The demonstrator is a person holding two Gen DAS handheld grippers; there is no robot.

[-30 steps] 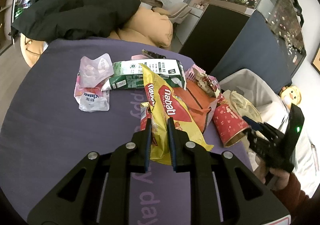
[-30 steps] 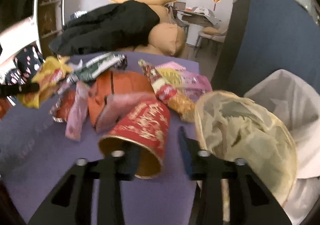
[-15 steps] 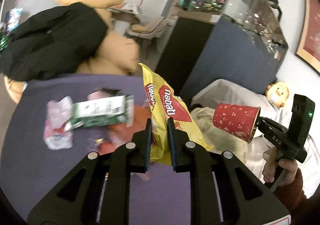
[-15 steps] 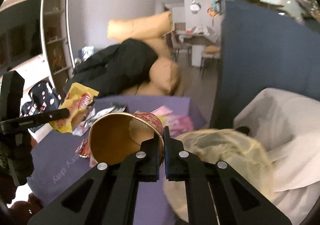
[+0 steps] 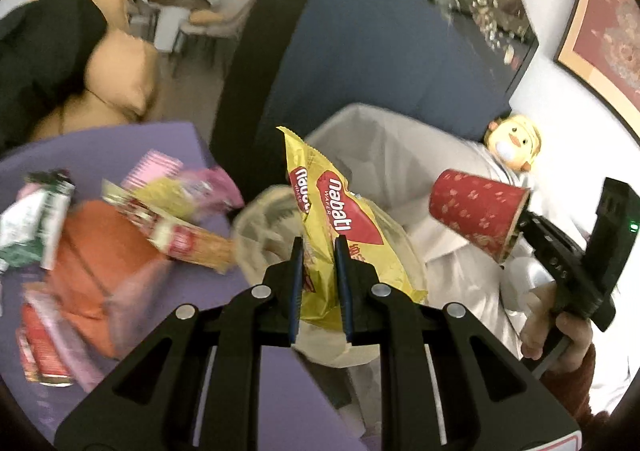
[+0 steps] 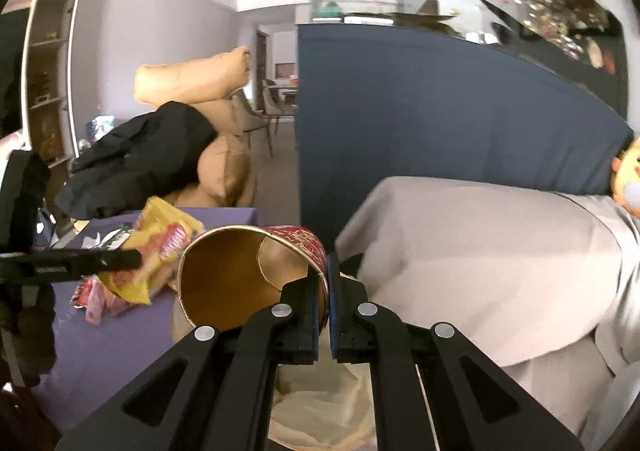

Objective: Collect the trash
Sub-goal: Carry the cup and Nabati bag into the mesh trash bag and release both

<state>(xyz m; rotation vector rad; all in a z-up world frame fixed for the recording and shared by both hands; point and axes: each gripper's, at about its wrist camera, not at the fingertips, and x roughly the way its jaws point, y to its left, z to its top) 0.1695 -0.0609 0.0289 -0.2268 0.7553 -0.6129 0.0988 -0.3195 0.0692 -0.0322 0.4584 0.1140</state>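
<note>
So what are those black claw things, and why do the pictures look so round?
Those claws are grabbers. A person holds one in each hand, and each carries a little wide-eyed camera, which bends the picture round. One picture looks along the left gripper, the other along the right gripper. The left one is squeezing a yellow wafer wrapper. The right one pinches the rim of a red paper cup; from the left camera you can see the person's hand holding it. More wrappers lie on the purple table. Beside it stands a bin lined with a white bag, where trash probably goes.
</note>
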